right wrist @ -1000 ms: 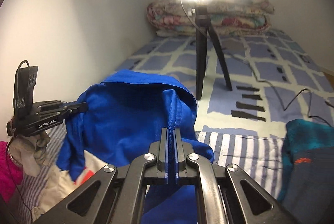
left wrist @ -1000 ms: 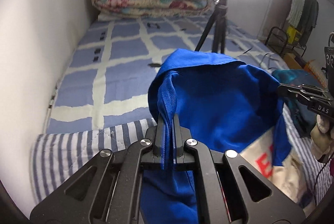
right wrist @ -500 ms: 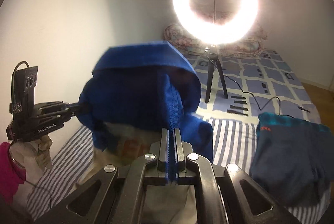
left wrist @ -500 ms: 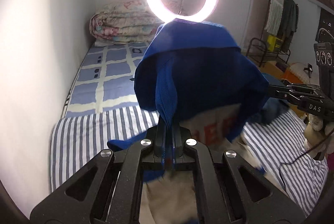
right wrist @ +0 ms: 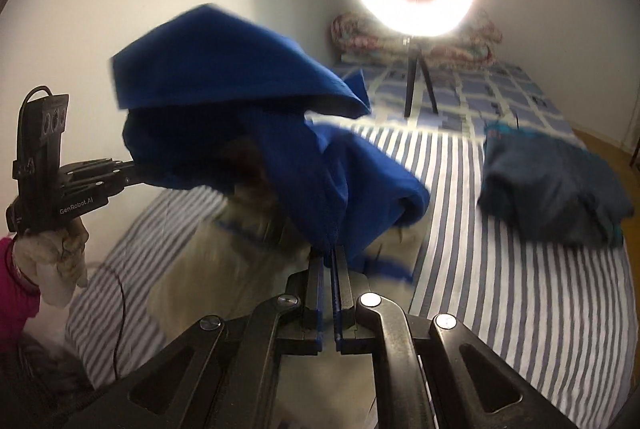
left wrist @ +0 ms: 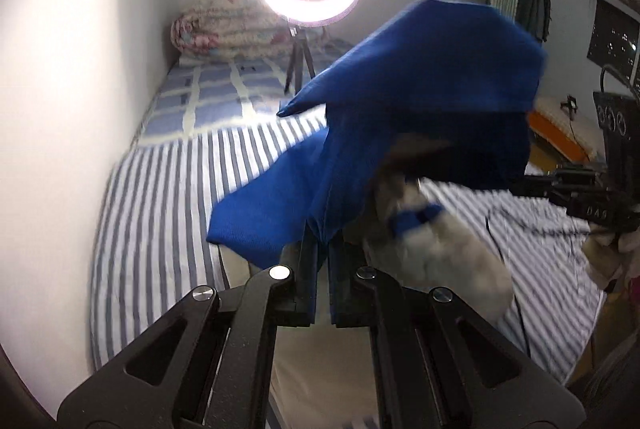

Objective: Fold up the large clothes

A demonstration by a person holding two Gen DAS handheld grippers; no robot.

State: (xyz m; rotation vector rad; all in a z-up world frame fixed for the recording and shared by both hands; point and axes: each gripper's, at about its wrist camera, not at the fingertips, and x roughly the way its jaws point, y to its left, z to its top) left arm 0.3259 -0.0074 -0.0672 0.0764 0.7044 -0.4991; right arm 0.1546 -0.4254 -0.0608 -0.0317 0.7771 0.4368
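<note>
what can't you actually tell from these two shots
- Blue garment: overall shape and type, motion blur in both wrist views.
- Cream part hanging below: any print, smeared by blur and cut off by the gripper body.
- Dark folded cloth: what it is, too dim, right wrist view.
- Person: only a gloved hand shows, at the frame edge.

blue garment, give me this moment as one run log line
left gripper: shut on blue garment | right gripper: shut on blue garment | garment: lifted off striped sheet | folded dark garment: on sheet
</note>
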